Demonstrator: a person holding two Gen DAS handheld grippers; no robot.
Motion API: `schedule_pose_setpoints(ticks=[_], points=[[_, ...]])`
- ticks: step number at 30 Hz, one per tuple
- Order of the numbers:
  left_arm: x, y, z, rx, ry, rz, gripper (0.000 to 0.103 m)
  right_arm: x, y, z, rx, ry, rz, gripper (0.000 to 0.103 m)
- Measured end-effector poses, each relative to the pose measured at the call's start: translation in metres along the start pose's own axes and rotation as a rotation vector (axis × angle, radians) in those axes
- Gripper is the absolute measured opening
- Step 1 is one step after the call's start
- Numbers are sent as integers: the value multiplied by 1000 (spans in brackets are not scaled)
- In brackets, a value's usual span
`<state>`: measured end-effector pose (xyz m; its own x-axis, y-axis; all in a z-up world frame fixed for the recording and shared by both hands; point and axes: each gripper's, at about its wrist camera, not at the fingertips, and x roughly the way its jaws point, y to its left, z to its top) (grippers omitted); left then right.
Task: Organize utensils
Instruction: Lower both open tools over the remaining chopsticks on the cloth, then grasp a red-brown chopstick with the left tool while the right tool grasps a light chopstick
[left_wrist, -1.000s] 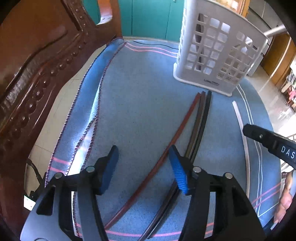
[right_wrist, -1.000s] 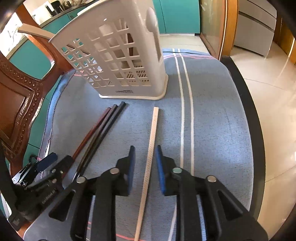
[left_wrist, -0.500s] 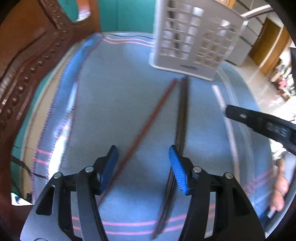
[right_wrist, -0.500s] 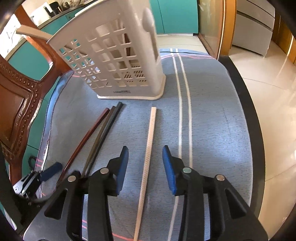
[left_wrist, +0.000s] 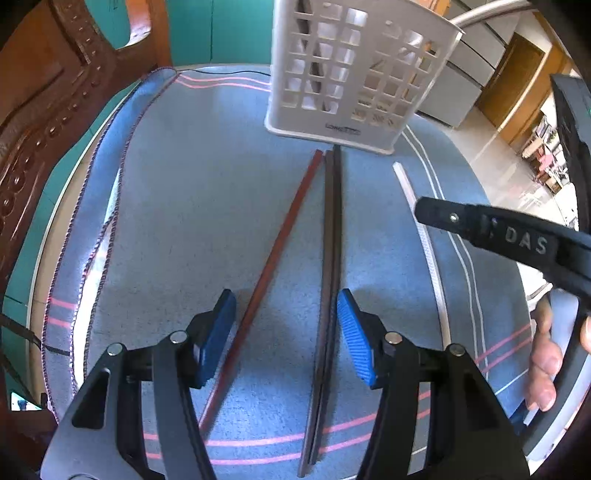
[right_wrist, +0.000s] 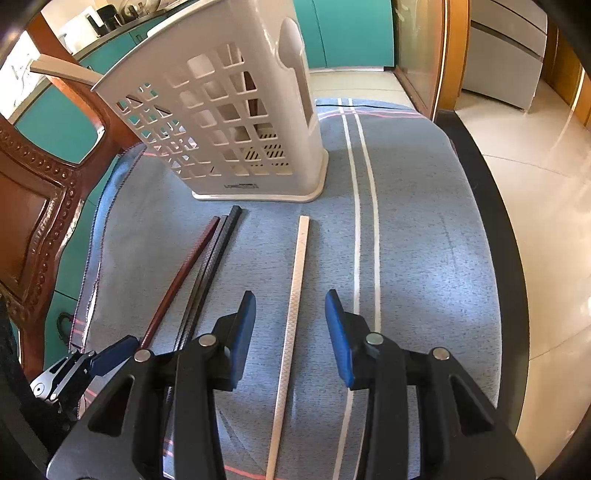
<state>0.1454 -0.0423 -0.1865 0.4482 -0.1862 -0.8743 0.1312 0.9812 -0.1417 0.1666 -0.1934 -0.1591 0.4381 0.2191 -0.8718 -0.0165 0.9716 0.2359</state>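
right claw (right_wrist: 290, 334): open, jaws just spread wider, white stick between them but not pinched
white stick (right_wrist: 295, 295): flat on the blue cloth (right_wrist: 424, 258), pointing away from the claw toward the basket (right_wrist: 236, 122)
left claw (left_wrist: 286, 332): open over the red stick (left_wrist: 275, 254) and dark sticks (left_wrist: 330, 258), holding nothing
nearer hand: right one for the white stick
room: bare cloth on both sides of the white stick; table edge (right_wrist: 495, 258) well to the right
basket: upright, just past the stick tips
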Motion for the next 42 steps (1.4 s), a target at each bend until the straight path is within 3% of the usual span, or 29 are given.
schedule_pose_setpoints(ticks=[4, 6, 23, 27, 40, 41, 42], points=[[0, 13, 4, -41, -10, 40, 24, 0, 4, -2, -12, 2, -5, 41], [-1, 17, 5, -55, -13, 43, 20, 1, 5, -3, -20, 6, -11, 41], [0, 1, 3, 4, -20, 96, 20, 16, 19, -8, -106, 16, -90, 42], [0, -2, 2, 11, -18, 88, 12, 18, 22, -9, -108, 18, -94, 42], [-2, -10, -1, 33, -2, 17, 7, 23, 30, -12, -132, 19, -108, 42], [-3, -8, 0, 28, -4, 20, 7, 24, 32, -13, -142, 17, -117, 41], [-3, -6, 0, 21, -6, 22, 7, 25, 35, -15, -147, 14, -127, 29]])
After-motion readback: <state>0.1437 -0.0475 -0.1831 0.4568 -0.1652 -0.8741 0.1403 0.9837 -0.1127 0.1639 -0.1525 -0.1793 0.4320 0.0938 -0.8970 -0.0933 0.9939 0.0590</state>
